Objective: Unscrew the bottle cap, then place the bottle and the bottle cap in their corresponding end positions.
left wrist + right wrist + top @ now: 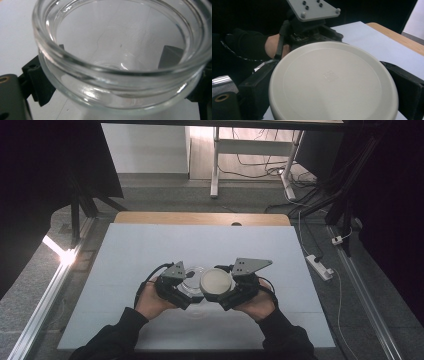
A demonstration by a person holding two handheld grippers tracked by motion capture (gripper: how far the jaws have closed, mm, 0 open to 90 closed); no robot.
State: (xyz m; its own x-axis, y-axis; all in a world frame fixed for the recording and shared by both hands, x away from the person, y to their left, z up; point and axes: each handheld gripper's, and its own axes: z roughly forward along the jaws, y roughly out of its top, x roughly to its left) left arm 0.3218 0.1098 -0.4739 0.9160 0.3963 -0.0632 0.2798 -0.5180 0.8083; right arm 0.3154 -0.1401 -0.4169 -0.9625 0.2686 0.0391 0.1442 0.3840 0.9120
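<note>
White sheeting covers the table [150, 255]. Between the left gripper's [192, 290] fingers [37, 82] sits a clear glass jar [117, 62], clamped at its neck. Just beside it, the right gripper's [220, 295] fingers [254, 92] clamp a round off-white lid [332, 82] by its rim.

High overhead forward-down; gripper views close on jar [120, 62], lid [333, 82].

Clear glass jar [117, 62], cream lid [332, 82], black fingers [255, 87], pale blue-grey table [150, 250]
</note>
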